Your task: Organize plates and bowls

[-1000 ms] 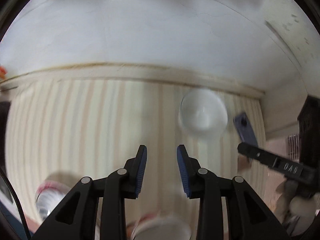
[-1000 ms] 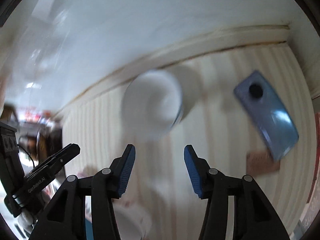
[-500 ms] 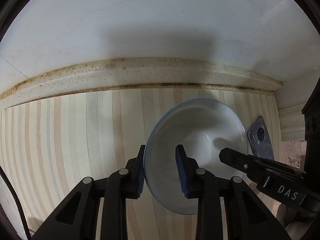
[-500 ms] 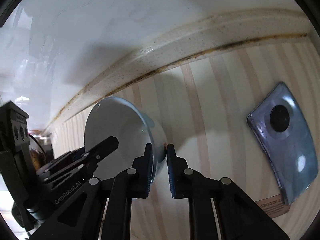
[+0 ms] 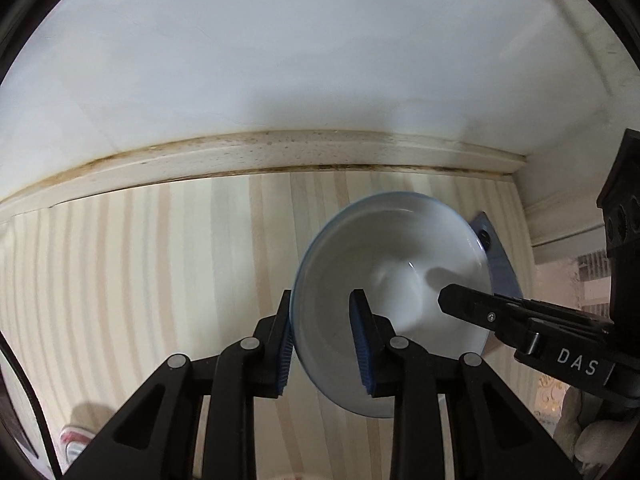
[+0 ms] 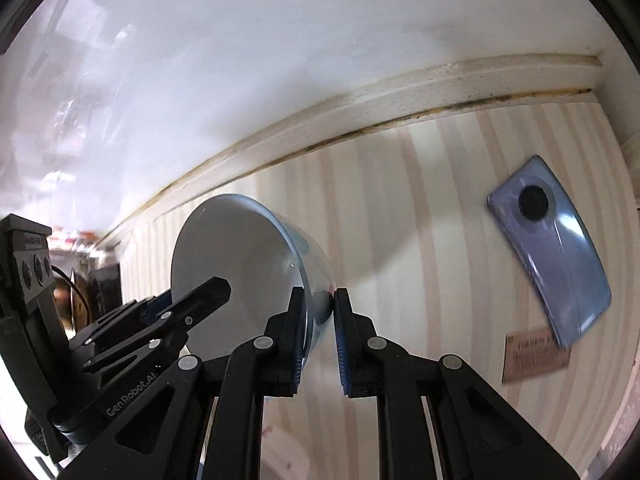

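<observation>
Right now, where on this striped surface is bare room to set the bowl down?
The widest free patch is the striped surface to the left of the bowl, bordered by the stained trim along the wall. Another bare strip lies between the bowl and the phone. The right side is crowded: the phone and a brown card lie there.

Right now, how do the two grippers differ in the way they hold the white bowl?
The left gripper straddles the bowl's near rim, one finger outside and one inside; the right gripper pinches the rim on the opposite side. The left's jaws stand wider apart; the right's are nearly closed. Both are shut on the same tilted bowl, and both have blue pads.
</observation>
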The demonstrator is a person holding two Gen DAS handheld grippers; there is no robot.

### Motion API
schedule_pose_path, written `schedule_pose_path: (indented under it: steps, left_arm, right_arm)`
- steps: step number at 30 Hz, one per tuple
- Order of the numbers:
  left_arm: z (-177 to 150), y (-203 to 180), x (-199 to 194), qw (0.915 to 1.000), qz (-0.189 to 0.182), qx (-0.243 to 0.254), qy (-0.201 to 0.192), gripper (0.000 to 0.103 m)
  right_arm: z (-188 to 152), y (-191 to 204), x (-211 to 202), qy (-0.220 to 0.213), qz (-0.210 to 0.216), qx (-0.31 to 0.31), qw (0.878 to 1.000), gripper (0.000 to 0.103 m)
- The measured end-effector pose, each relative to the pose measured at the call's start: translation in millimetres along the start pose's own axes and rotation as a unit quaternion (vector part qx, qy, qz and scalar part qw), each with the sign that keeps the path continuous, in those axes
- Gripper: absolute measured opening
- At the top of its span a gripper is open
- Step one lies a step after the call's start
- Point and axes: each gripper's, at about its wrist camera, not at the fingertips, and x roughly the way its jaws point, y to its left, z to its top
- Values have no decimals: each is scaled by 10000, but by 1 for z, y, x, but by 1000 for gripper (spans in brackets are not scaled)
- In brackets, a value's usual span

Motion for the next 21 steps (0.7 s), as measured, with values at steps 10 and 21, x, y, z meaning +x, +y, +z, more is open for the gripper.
schedule_pose_path:
  steps: [10,21]
  left_arm:
    - [-74,10,-82,9996,58,134,-238,24]
    - [-157,24,-101,9999,102,28,-107,24]
  right_arm:
    - [-89,49,-50,-53,67,-285,9996,15]
    - [-185,54,-50,342,66,-403,9986,15]
